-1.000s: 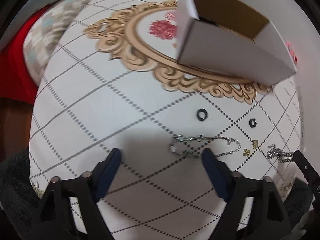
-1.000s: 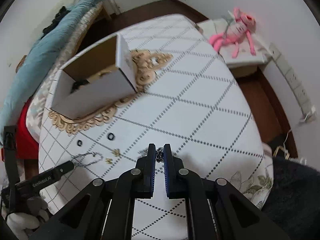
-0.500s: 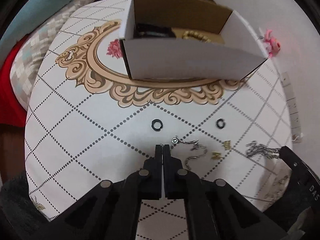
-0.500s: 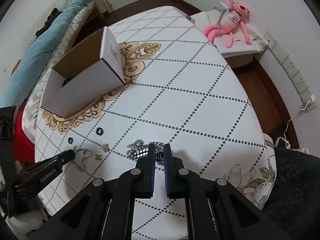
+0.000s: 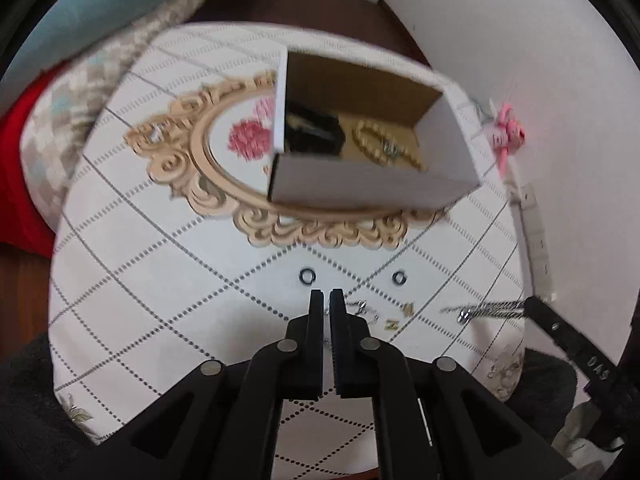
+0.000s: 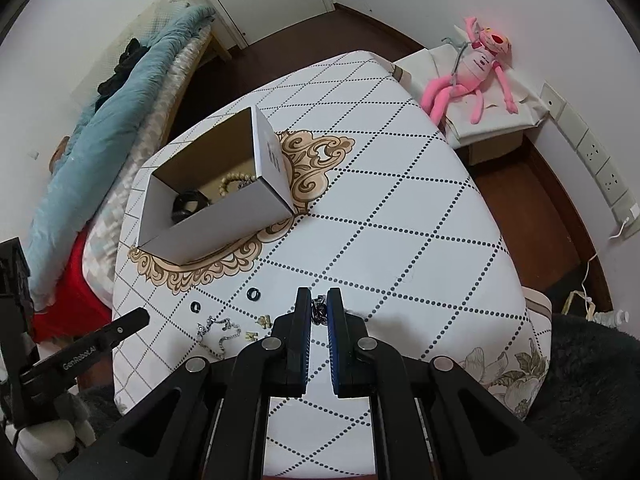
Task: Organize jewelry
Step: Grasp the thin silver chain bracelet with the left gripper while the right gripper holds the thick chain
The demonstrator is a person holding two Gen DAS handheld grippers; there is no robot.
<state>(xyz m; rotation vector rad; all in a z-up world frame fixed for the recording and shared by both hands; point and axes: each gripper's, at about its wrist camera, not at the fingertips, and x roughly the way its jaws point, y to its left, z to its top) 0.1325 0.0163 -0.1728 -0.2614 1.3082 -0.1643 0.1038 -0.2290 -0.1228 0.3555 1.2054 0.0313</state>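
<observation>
My left gripper [image 5: 326, 294] is shut on a thin silver chain [image 5: 360, 307] and holds it over the table; the chain also shows in the right wrist view [image 6: 218, 330]. My right gripper [image 6: 319, 296] is shut on a thick silver chain [image 6: 319, 312], which shows stretched out in the left wrist view [image 5: 486, 308]. A white cardboard box [image 5: 372, 190] stands open beyond, with a bead bracelet [image 5: 384, 146] and a dark item [image 5: 314, 134] inside. Two black rings [image 5: 307, 277] [image 5: 399, 278] and two small gold earrings [image 5: 400, 318] lie on the cloth.
The table [image 6: 400, 208] has a white diamond-patterned cloth with a gold ornament. A bed with a blue blanket [image 6: 116, 120] is to the left. A pink plush toy [image 6: 476, 64] lies on a low stand to the right. Wall sockets [image 6: 592, 156] are at far right.
My left gripper closed on the thin chain and has lifted with it, toward the box. My right gripper stayed shut on the thick chain and rose with it.
</observation>
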